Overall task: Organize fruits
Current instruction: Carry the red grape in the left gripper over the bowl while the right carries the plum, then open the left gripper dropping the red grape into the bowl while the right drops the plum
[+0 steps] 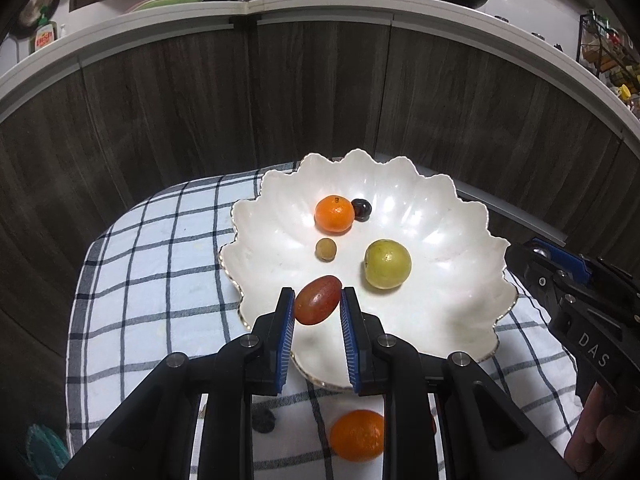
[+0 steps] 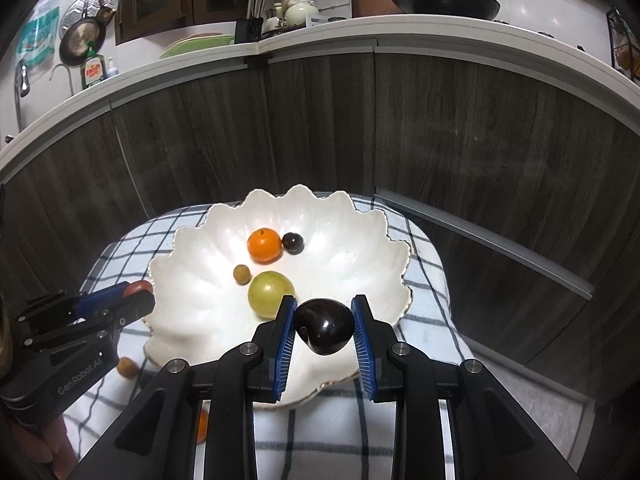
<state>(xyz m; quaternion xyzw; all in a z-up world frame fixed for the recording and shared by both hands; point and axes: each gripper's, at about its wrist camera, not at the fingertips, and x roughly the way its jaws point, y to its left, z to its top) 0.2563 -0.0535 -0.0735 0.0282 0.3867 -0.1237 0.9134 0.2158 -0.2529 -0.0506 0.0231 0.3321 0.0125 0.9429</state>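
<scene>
A white scalloped bowl (image 1: 440, 208) (image 2: 352, 232) sits on a checked cloth. In it lie a mandarin (image 1: 334, 215) (image 2: 264, 245), a small dark fruit (image 1: 361, 210) (image 2: 293, 243), a small tan fruit (image 1: 325, 249) (image 2: 242, 275) and a green-yellow round fruit (image 1: 387, 264) (image 2: 269, 292). My left gripper (image 1: 318, 302) is shut on a red oval fruit (image 1: 317, 300) above the bowl's near left rim; it also shows in the right wrist view (image 2: 136, 294). My right gripper (image 2: 324, 324) is shut on a dark purple plum (image 2: 325, 326) over the bowl's near side.
On the checked cloth (image 1: 152, 264) near the bowl lie a second mandarin (image 1: 357, 435) (image 2: 202, 426), a dark small fruit (image 1: 264, 420) and a tan small fruit (image 2: 127, 368). Dark wood cabinet fronts (image 1: 180, 112) stand close behind, under a white counter with kitchenware.
</scene>
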